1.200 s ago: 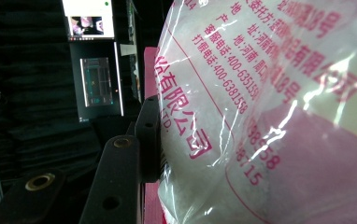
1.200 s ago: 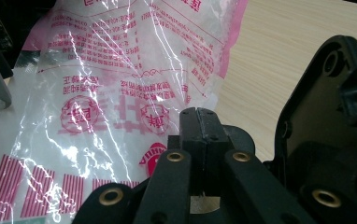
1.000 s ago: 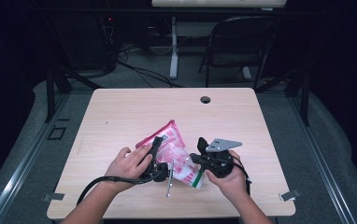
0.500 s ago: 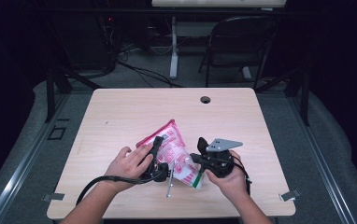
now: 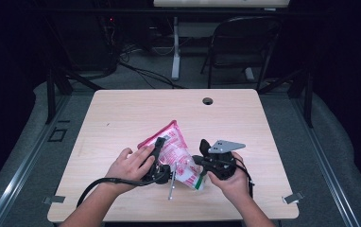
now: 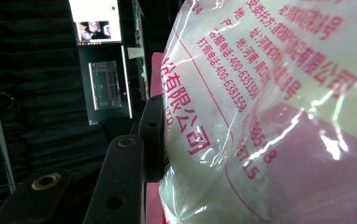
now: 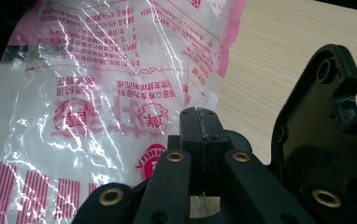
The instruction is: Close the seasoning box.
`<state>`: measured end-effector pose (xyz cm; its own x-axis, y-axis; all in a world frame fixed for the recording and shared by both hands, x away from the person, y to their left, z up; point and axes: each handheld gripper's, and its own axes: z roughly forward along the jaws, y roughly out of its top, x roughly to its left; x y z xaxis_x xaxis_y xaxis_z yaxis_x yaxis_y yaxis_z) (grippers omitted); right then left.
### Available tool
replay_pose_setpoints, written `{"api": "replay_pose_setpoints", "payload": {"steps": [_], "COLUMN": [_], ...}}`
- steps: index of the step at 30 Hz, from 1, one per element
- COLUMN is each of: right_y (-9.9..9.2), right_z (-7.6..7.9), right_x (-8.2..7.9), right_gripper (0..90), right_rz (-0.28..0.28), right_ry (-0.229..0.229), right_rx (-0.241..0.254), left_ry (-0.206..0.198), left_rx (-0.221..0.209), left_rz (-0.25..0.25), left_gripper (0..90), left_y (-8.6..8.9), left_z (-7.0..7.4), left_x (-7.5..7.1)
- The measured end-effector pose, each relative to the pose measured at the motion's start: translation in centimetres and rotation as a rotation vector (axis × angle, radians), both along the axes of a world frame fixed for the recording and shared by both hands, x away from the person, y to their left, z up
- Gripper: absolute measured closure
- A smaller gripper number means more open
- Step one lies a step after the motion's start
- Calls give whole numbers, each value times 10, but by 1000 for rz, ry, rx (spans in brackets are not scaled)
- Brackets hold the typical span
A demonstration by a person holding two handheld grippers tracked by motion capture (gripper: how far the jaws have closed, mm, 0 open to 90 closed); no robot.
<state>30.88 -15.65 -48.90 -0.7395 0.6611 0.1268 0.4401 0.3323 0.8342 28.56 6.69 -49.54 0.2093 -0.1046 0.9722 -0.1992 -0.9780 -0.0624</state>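
A clear and pink plastic bag (image 5: 176,153) with red print and white contents lies tilted near the table's front middle. My left gripper (image 5: 161,153) grips its left side. In the left gripper view one black finger (image 6: 152,140) presses into the bulging bag (image 6: 270,116), which hides the other jaw. My right gripper (image 5: 202,160), with a grey plate on top, meets the bag's lower right corner. In the right gripper view its jaws (image 7: 198,115) stand pressed together, with a bit of whitish film between them and the bag (image 7: 97,93) spread beyond.
The wooden table (image 5: 122,113) has a cable hole (image 5: 208,100) at the back. A thin metal rod (image 5: 171,187) lies below the left gripper. A black chair (image 5: 242,42) and a desk leg (image 5: 175,47) stand behind the table. A cable (image 5: 98,184) trails from the left gripper.
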Motion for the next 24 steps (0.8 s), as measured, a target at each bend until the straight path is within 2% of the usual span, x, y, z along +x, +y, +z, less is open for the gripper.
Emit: {"api": "replay_pose_setpoints", "payload": {"steps": [2,10,24], "right_y": [0,1,3], "right_z": [0,0,-1], "right_x": [0,0,0], "right_gripper": [900,900,900], "right_rz": [1,2,0], "right_ry": [-1,-2,-2], "right_rx": [-1,0,-2], "left_ry": [9,-5,4], "left_rx": [-7,3,-1], "left_rz": [3,-1,5], "left_gripper": [656,660,663], "left_y": [0,-1,0], "left_z": [0,2,3], "left_x": [0,0,0]}}
